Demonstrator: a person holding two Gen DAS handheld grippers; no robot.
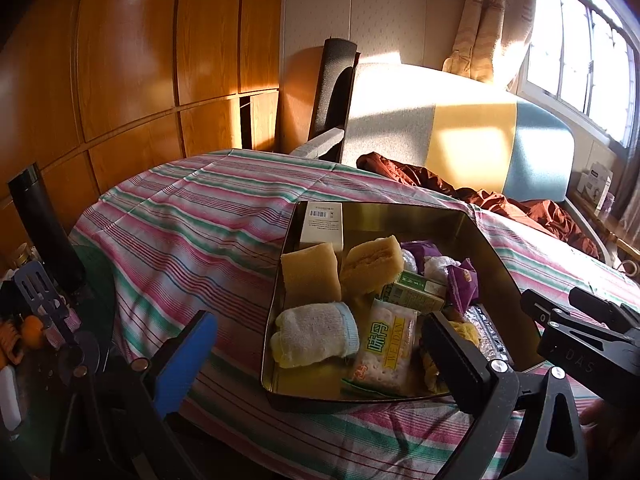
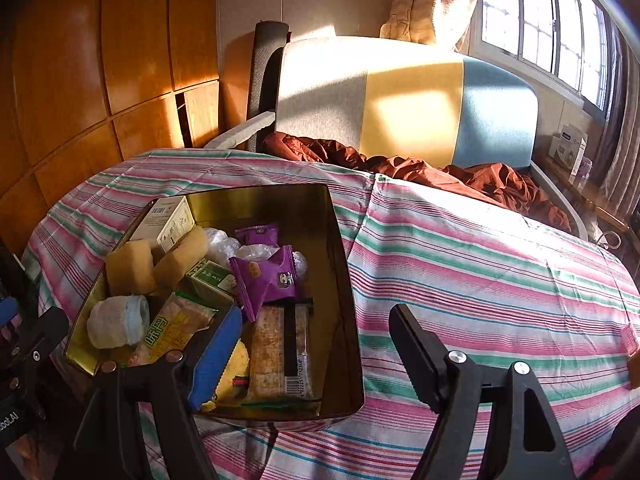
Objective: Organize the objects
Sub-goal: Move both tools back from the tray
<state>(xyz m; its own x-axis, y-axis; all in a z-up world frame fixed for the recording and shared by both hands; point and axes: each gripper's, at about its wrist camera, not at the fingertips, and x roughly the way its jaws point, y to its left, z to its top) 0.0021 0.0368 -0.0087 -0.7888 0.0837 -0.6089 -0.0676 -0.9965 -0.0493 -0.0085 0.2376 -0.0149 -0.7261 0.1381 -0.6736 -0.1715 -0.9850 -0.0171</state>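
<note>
A gold metal tin [image 1: 400, 220] [image 2: 260, 200] stands on the striped cloth. It holds two yellow sponge cakes [image 1: 372, 264], a rolled white sock [image 1: 316, 334] [image 2: 118, 320], a cracker packet [image 1: 386, 350], a green box [image 1: 416, 294] [image 2: 212, 282], purple snack packets [image 2: 266, 280], a white box [image 1: 322, 224] and a flat wrapped bar [image 2: 276, 352]. My left gripper [image 1: 320, 356] hangs open over the tin's near edge, gripping nothing. My right gripper [image 2: 316, 360] is open too, its blue finger [image 2: 216, 356] over the tin's near right part and its black finger [image 2: 416, 356] over the cloth.
The striped cloth [image 2: 480, 272] stretches wide to the right of the tin. A black flask [image 1: 44, 232] and small clutter [image 1: 36, 320] stand at the left. Behind are a colour-block sofa [image 2: 412, 92] with a rust-red cloth [image 2: 480, 180], wooden cupboards and a window.
</note>
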